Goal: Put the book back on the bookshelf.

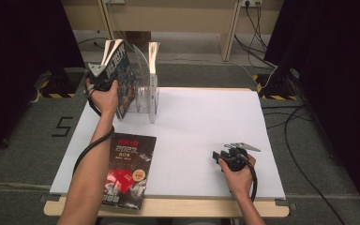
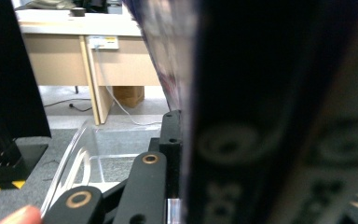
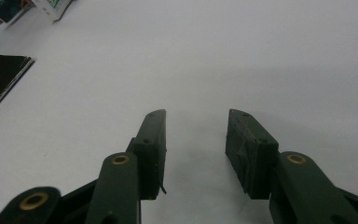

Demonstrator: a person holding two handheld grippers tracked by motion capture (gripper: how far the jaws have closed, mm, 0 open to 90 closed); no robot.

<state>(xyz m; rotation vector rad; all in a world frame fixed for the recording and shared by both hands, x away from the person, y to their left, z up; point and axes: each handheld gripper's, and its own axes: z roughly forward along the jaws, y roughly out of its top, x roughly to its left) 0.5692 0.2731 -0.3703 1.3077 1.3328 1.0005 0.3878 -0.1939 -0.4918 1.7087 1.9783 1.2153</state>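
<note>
A dark-covered book (image 1: 123,79) stands upright against the left side of a clear acrylic rack (image 1: 146,96) at the back left of the white table (image 1: 206,117). My left gripper (image 1: 104,77) is shut on this book. In the left gripper view its spine (image 2: 270,116) sits hard against one of the fingers (image 2: 170,140). Another thin book (image 1: 153,58) stands in the rack's right slot. A black magazine (image 1: 127,168) lies flat at the front left, hanging over the table edge. My right gripper (image 1: 219,156) (image 3: 196,140) rests low over the table at the front right, open, nothing between its fingers.
Part of the clear rack (image 2: 81,154) shows beyond the left gripper. The flat magazine's corner (image 3: 0,79) lies to the left of the right gripper. A wooden desk (image 1: 225,18) and floor cables (image 1: 262,47) are behind the table, with dark curtains at both sides.
</note>
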